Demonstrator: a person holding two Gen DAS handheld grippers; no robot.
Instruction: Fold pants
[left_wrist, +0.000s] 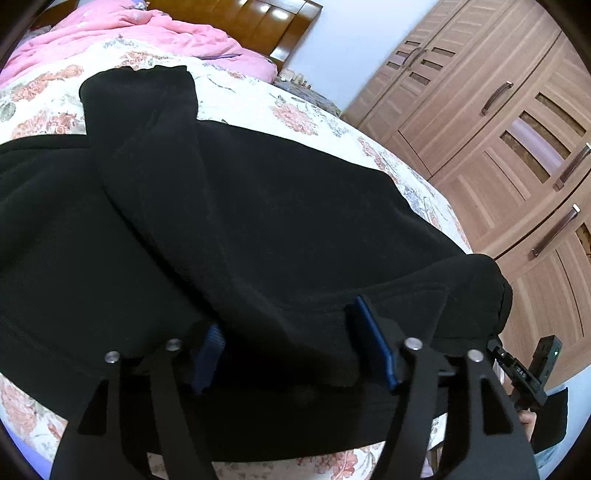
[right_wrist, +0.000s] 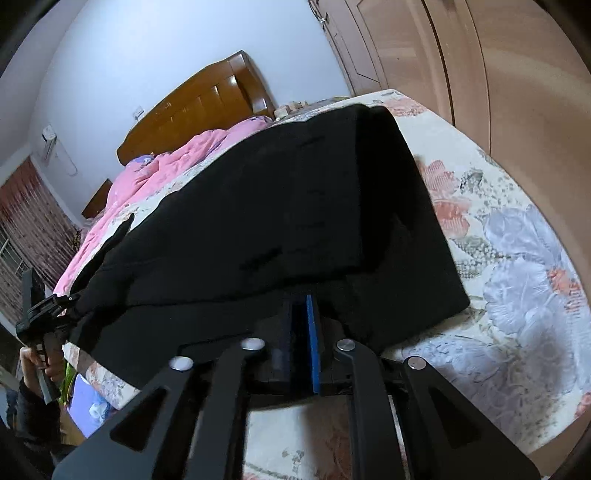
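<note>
Black pants (left_wrist: 221, 221) lie across the flowered bedsheet (left_wrist: 295, 114), with one leg end reaching toward the pink quilt. My left gripper (left_wrist: 291, 350) has its blue-padded fingers (left_wrist: 376, 347) wide apart, with a fold of the pants' near edge lying between them. In the right wrist view the pants (right_wrist: 295, 206) lie as a folded slab on the sheet (right_wrist: 517, 258). My right gripper (right_wrist: 301, 343) has its jaws close together on the pants' near edge, which hangs off the bed side.
A pink quilt (left_wrist: 129, 33) and wooden headboard (left_wrist: 258, 18) are at the bed's far end. A brown wardrobe (left_wrist: 498, 129) stands along the bed's right side. The other gripper and a hand (right_wrist: 40, 332) show at the left of the right wrist view.
</note>
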